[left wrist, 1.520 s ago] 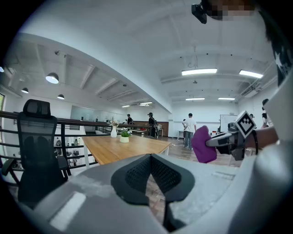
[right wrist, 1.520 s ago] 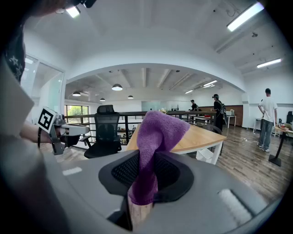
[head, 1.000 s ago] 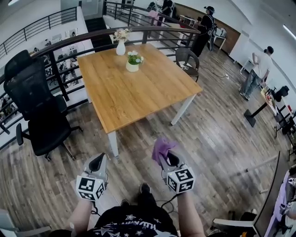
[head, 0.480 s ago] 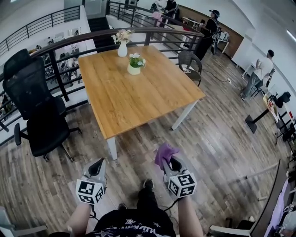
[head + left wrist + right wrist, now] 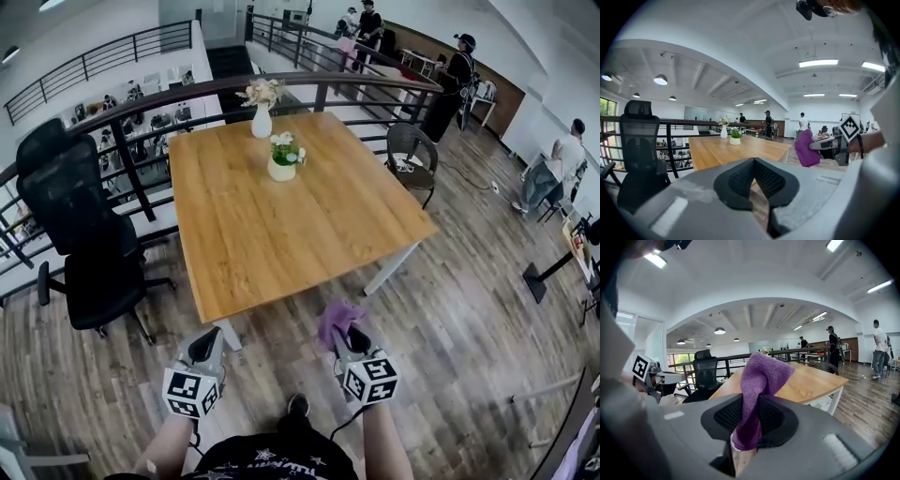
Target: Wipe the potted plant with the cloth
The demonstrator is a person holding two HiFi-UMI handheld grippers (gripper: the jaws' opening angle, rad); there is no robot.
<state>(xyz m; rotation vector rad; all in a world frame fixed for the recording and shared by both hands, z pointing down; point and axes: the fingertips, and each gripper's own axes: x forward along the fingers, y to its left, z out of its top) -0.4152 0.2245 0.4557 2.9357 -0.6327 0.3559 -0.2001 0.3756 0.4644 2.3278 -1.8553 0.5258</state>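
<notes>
The right gripper (image 5: 750, 420) has its jaws clamped on a purple cloth (image 5: 761, 376), which sticks up from between the pads and flops over at the top. In the head view this gripper (image 5: 344, 330) is held low in front of the person, above the wood-plank floor (image 5: 450, 309), just off the near edge of the wooden table (image 5: 281, 234). The left gripper (image 5: 754, 180) has its jaws pressed together with nothing between them; in the head view it (image 5: 204, 345) hangs level with the right one, near the table's near corner. The potted plant (image 5: 282, 159), green with small white flowers in a pale pot, stands on the far part of the table, well apart from both grippers. A white vase of flowers (image 5: 262, 114) stands just behind it. A black office chair (image 5: 80, 225) stands left of the table, beside the dark railing (image 5: 141, 98).
</notes>
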